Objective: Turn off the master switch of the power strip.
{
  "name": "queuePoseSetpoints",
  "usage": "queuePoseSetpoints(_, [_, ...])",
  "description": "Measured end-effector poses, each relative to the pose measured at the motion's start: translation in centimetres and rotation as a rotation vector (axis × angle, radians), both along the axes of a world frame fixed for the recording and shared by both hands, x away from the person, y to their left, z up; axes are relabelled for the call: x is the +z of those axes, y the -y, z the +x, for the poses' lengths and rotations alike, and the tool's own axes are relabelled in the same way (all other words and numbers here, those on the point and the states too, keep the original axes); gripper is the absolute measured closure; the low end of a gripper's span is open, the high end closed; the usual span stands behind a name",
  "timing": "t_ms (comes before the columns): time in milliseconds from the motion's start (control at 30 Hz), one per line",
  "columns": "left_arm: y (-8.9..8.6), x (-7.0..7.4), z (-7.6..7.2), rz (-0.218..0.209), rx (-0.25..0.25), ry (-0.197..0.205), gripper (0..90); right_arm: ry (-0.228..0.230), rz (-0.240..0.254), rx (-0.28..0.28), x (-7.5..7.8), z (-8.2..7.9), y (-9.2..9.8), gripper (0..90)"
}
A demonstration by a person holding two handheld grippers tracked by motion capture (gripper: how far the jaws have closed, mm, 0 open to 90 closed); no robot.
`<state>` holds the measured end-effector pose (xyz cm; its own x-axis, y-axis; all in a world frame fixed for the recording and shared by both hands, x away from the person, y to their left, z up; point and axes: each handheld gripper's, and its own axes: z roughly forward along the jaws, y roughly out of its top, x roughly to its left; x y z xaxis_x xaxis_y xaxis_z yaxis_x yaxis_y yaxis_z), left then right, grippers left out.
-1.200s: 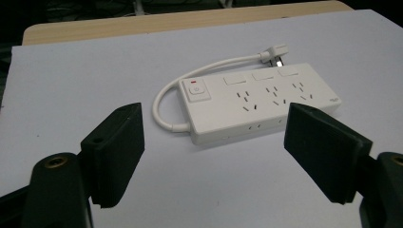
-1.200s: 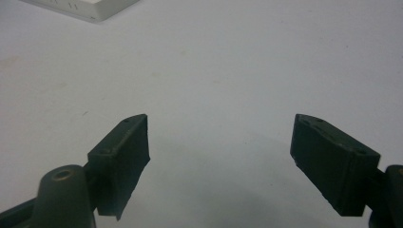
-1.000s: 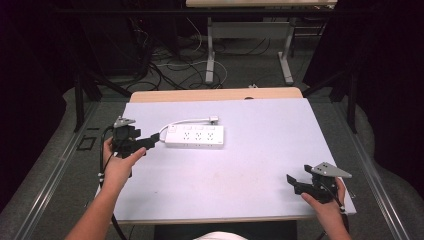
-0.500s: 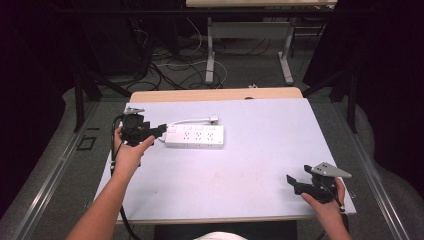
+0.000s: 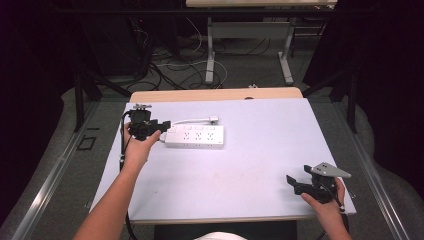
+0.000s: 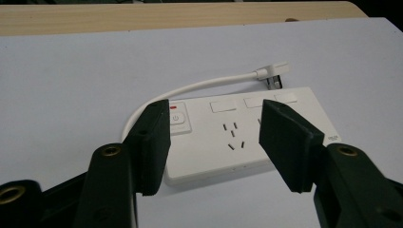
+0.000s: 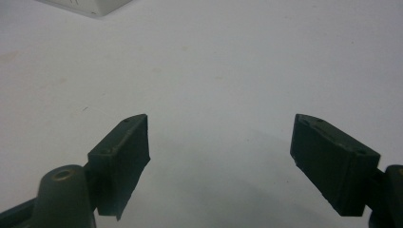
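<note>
power strip (image 6: 247, 137): smooth glossy white plastic | table (image 5: 250, 165): matt pale top, wood far edge | left gripper (image 6: 214, 137): matt black

Left gripper (image 5: 161, 128): we hold it at the power strip's (image 5: 196, 136) left end, jaws just closing.
Right gripper (image 5: 295, 183): we rest it near the table's (image 5: 260, 165) front-right corner.

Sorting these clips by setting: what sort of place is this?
Probably a lab or workshop recording bay: a bare white table, black curtains around it, and loose cables on the floor by another bench's legs.
</note>
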<state>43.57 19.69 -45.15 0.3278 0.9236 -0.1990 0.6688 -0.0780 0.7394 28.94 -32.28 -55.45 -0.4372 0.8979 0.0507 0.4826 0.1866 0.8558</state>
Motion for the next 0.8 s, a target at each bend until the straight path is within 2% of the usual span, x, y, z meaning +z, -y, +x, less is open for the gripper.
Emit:
queuePoseSetpoints(33, [0.1, -0.1, 0.1, 0.001, 0.006, 0.001, 45.9, 0.000, 0.000, 0.001, 0.0, 0.0, 0.0, 20.2])
queuePoseSetpoints(67, [0.0, 0.0, 0.2, 0.006, -0.002, -0.019, 47.4, 0.000, 0.000, 0.001, 0.0, 0.0, 0.0, 20.2])
queuePoseSetpoints(167, [0.1, -0.4, 0.6, -0.003, 0.013, -0.010, 50.5, 0.000, 0.001, 0.000, 0.0, 0.0, 0.0, 20.2])
queuePoseSetpoints(300, [0.2, -0.7, 1.0, -0.004, 0.026, -0.028, 55.5, 0.000, 0.005, 0.003, -0.1, 0.1, 0.0, 20.2])
queuePoseSetpoints(333, [0.2, -0.9, 1.2, -0.002, 0.033, -0.021, 57.0, 0.000, 0.007, 0.003, -0.1, 0.1, 0.0, 20.2])
queuePoseSetpoints(567, [0.2, -1.7, 2.2, 0.023, 0.058, -0.038, 63.6, 0.007, -0.001, 0.009, -0.1, 0.1, 0.1, 20.2])
queuePoseSetpoints(600, [0.2, -1.8, 2.3, 0.024, 0.057, -0.053, 65.7, 0.006, 0.000, 0.010, -0.1, 0.1, 0.1, 20.2])
queuePoseSetpoints(700, [0.2, -2.2, 2.6, 0.040, 0.058, -0.059, 67.6, 0.006, 0.001, 0.009, -0.1, 0.1, 0.1, 20.2])
queuePoseSetpoints(800, [0.3, -2.4, 2.8, 0.049, 0.067, -0.079, 73.0, 0.003, 0.001, 0.010, -0.1, 0.1, 0.1, 20.2])
